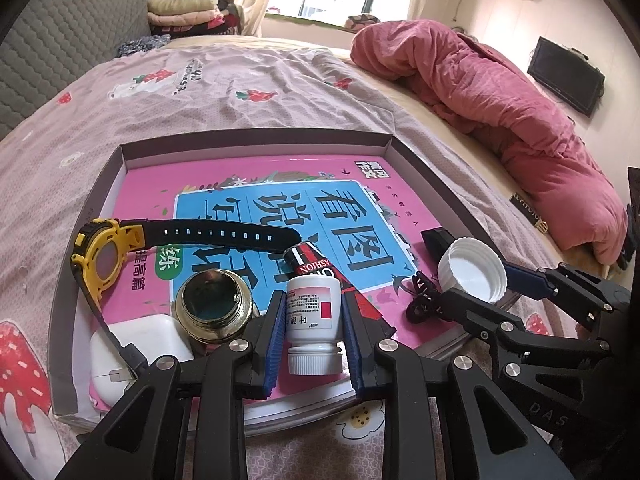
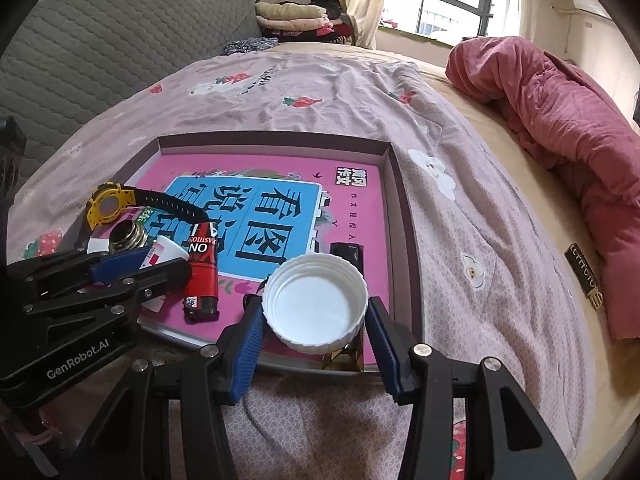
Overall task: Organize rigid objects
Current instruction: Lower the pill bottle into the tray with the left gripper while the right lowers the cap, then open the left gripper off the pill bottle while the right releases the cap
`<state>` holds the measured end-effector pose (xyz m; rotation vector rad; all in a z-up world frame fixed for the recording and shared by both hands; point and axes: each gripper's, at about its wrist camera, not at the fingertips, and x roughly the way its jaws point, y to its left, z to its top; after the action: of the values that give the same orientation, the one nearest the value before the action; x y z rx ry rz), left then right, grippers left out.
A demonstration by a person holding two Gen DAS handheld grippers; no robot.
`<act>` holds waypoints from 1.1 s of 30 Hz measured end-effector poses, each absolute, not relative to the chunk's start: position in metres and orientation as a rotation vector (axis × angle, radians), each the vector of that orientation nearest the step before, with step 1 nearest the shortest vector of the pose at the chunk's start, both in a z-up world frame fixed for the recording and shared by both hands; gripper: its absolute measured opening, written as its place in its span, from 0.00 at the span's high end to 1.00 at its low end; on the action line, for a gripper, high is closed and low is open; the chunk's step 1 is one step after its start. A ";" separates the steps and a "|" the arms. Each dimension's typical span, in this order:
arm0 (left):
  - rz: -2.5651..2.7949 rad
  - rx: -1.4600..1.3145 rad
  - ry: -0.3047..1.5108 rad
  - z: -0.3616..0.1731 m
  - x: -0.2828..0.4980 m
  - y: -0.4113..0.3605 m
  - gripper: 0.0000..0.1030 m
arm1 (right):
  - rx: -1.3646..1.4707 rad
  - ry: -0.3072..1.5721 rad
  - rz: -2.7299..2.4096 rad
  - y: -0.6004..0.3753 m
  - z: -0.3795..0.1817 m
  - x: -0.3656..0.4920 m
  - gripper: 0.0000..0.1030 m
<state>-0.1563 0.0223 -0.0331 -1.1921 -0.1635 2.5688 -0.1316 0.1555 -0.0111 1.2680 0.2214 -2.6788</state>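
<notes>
My left gripper (image 1: 313, 320) is shut on a small white pill bottle (image 1: 313, 320) with a pink label, held over the near edge of the shallow box tray (image 1: 256, 142); it also shows in the right wrist view (image 2: 170, 254). My right gripper (image 2: 316, 320) is shut on a large white ribbed cap (image 2: 316, 304), open side up, also seen in the left wrist view (image 1: 472, 270). In the tray lie a yellow-and-black watch (image 1: 106, 260), a brass ring (image 1: 214, 306), a red lighter (image 2: 202, 272), a white case (image 1: 138, 344) and a black earphone cable (image 1: 422, 300).
The tray holds a pink and blue book (image 1: 320, 208) and rests on a bed with a pink strawberry sheet (image 1: 240, 92). A red quilt (image 1: 500, 120) lies at the right. A small black box (image 2: 347, 254) sits in the tray. Folded clothes (image 2: 296, 16) are stacked at the back.
</notes>
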 end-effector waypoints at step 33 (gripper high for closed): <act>2.544 -1.191 -0.224 -0.033 -0.156 0.016 0.67 | 1.161 0.169 -2.750 0.165 0.006 -0.118 0.45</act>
<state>-0.1558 0.0164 -0.0325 -1.1906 -0.2244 2.5444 -0.1177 0.1648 0.0060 1.1608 0.1693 -2.7504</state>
